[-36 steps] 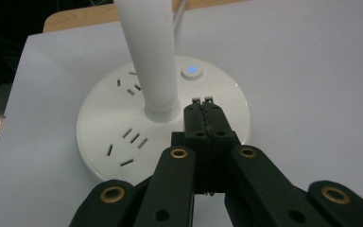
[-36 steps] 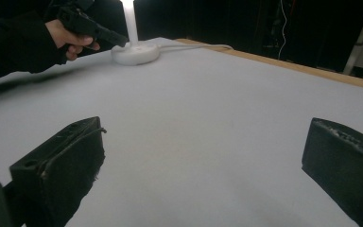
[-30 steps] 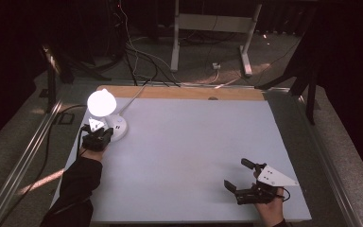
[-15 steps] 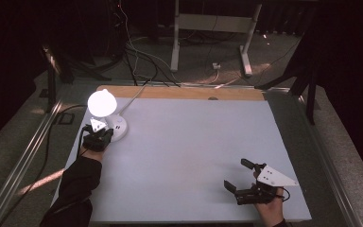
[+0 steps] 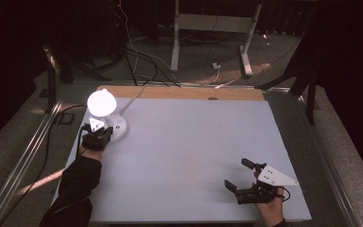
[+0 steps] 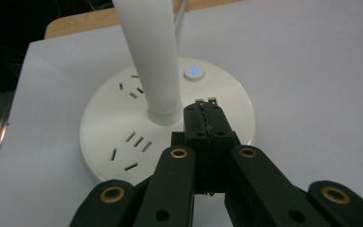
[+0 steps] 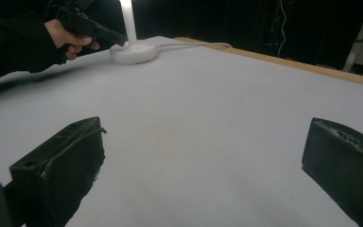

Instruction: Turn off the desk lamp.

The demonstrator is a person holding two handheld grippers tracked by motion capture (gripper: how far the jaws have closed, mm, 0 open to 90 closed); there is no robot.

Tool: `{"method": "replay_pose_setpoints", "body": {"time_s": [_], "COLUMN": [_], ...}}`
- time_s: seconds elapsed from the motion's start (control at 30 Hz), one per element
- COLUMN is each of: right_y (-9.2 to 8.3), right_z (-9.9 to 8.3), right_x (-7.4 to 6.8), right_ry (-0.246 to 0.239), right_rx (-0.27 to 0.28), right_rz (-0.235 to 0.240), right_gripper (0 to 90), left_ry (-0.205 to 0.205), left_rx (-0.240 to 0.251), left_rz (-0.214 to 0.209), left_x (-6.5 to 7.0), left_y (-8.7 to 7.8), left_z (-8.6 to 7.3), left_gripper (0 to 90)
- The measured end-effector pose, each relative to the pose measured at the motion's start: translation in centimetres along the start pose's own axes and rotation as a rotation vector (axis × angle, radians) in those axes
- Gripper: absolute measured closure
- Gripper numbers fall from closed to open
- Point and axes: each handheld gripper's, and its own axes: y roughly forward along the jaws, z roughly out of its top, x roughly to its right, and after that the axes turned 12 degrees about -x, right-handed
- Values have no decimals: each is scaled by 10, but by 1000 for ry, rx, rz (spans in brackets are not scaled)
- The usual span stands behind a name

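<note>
Item: white desk lamp on a round white plastic base [image 6: 168, 125], lit. Loc: far-left corner area of the pale grey table top [image 5: 194, 142], near its left edge.
- Base: flat disc w/ several sets of socket slots moulded into the top face; small round button [image 6: 194, 72] w/ blue glowing mark toward the far side; two small rectangular ports just beyond the gripper tips.
- Stem: plain white tube [image 6: 151, 52], rises from base centre, slightly tilted.
- Head: round, glowing bright white [image 5: 101, 102], overexposed in high view; detail can't be told.
- Cord: white cable [image 5: 137, 92] runs from base toward the table's far edge.

Left gripper [image 6: 207, 124]: black, jaws pressed together w/ nothing between them, tips over the base top just beside the stem foot; contact w/ base can't be told. Held by a hand [image 7: 73, 41] in a dark sleeve.

Right gripper [image 5: 238, 175]: black, grey three-cornered plate on top, jaws spread wide, nothing held; near-right part of table, well apart from lamp.

Surround: wooden strip [image 5: 179, 93] along far table edge; dark floor w/ cables and a white metal stand frame [image 5: 212, 28] beyond.
</note>
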Motion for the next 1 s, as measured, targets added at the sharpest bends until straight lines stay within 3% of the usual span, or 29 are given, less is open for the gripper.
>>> {"method": "replay_pose_setpoints", "body": {"time_s": [0.17, 0.3, 0.37, 0.4, 0.5, 0.63, 0.77, 0.97, 1.0], "right_y": [-1, -1, 0, 0, -1, -1, -1, -1, -1], "right_z": [1, 0, 0, 0, 1, 1, 0, 1, 0], "right_x": [-1, -1, -1, -2, -2, -1, -1, -1, -1], "right_ry": [-8, -3, -8, -9, -9, -4, -4, -2, -1], "right_rx": [4, 3, 0, 0, 3, 6, 3, 5, 4], "right_rz": [-3, -1, 0, 1, -1, -5, -6, -4, -4], "right_gripper": [0, 0, 0, 0, 0, 0, 0, 0, 0], "left_ry": [-2, 27, 4, 23, 21, -14, -17, -29, -32], "left_rx": [-17, -32, -26, -24, -37, -14, 24, 37, 36], "left_rz": [-8, 12, 31, 36, 17, -8, -24, -82, -96], "left_x": [0, 2, 2, 2, -1, -1, 1, 4, 4], "left_y": [4, 4, 6, 6, 5, 4, -2, -14, -15], "left_z": [0, 1, 0, 0, 2, -1, 1, 6, 6], "left_gripper": [900, 900, 900, 900, 900, 900, 900, 899, 851]}}
